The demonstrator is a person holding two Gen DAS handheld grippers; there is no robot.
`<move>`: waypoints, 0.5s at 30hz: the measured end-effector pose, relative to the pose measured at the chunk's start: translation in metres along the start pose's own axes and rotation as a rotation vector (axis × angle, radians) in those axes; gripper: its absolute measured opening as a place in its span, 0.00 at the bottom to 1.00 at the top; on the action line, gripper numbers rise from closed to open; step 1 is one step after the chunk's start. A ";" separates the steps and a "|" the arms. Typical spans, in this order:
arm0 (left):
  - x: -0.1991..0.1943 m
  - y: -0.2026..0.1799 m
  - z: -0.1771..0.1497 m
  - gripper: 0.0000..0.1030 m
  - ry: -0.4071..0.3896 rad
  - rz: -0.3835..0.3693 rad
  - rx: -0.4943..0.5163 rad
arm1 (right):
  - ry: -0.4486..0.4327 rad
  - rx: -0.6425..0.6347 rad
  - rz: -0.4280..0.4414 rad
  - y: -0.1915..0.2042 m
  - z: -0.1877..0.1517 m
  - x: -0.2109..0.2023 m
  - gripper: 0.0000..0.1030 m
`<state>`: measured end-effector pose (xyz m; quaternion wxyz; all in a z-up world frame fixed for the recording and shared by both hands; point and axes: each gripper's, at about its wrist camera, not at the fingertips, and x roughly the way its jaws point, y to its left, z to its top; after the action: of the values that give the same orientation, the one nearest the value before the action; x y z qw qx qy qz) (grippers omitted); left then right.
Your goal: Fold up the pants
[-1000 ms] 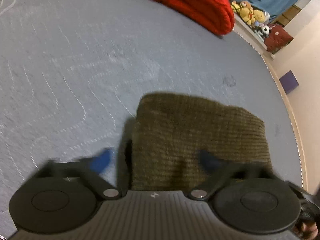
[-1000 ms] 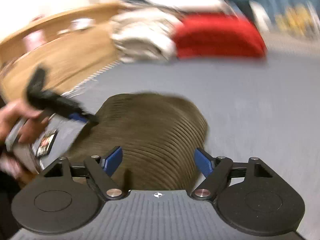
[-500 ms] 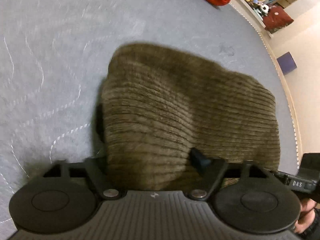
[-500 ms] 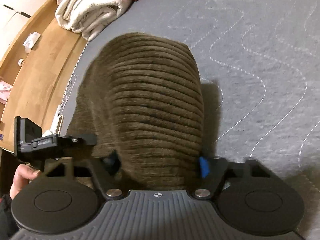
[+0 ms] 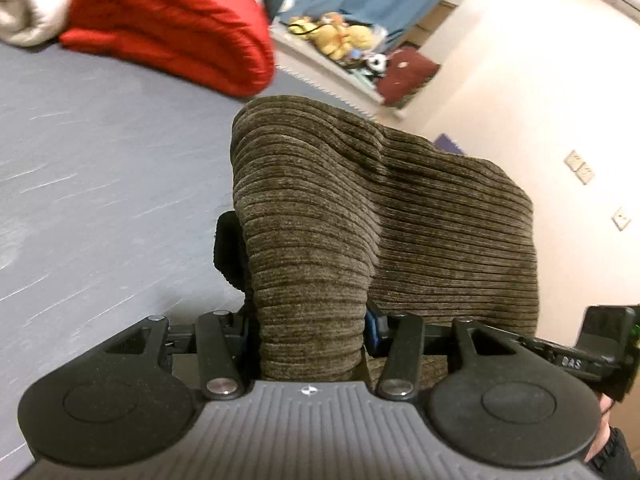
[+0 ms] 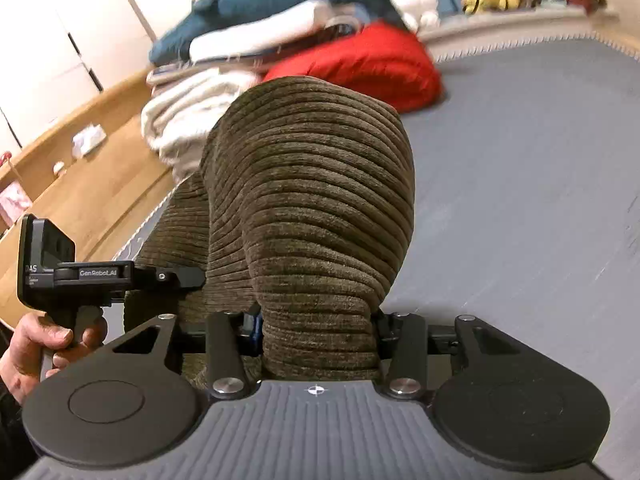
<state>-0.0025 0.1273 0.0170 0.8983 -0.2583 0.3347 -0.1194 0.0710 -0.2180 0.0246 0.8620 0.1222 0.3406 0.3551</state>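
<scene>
Pants (image 5: pixel 360 216), brown corduroy, bunched between the fingers of the left gripper (image 5: pixel 306 328) in the left wrist view; jaws narrow, clamped on a thick roll of cloth. Fabric humps up and forward from the grip, off the grey bed cover (image 5: pixel 100 184), with a wider panel spreading to the right. Red blanket (image 5: pixel 168 24) folded at the far edge, well apart from the cloth. Other tool's body visible at lower right edge (image 5: pixel 600 352). Blur across the background, so likely mid-swing.

Right wrist view: same corduroy (image 6: pixel 312 208) pinched by right gripper (image 6: pixel 318 330), jaws narrow and closed on several layers. Cloth arches up ahead of the fingers, lower panel hanging to the left toward the left gripper's body (image 6: pixel 104 276) and the hand on its handle (image 6: pixel 44 344). Grey cover (image 6: pixel 540 200) bare to the right. Cream towels (image 6: pixel 188 116) and red blanket (image 6: pixel 360 64) behind, wooden bed edge (image 6: pixel 80 192) at left.

Judged step: carrying the gripped end over to lay a fold. To do well: keep both pinches level and equally spaced so the edge lands straight, keep light tension between the two grips to stop the middle sagging, lower onto open cover clear of the blanket, set down flat before releasing. Risk: thick bunching in each jaw may leave lumps or drag layers out on release; cannot tell how the underside layers lie.
</scene>
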 end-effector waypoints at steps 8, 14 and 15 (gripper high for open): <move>0.057 -0.008 -0.012 0.72 -0.005 0.455 0.126 | -0.032 0.019 -0.519 -0.094 0.025 0.030 0.78; 0.042 -0.048 -0.037 0.69 0.001 0.290 0.292 | 0.013 -0.024 -0.294 -0.088 0.015 0.031 0.65; 0.048 -0.054 -0.044 0.63 0.031 0.265 0.339 | 0.038 -0.078 -0.267 -0.085 0.008 0.033 0.63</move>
<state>0.0025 0.0468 -0.0078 0.9316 -0.0552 0.3546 -0.0586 0.1381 -0.2558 -0.0239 0.8990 0.0352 0.3560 0.2525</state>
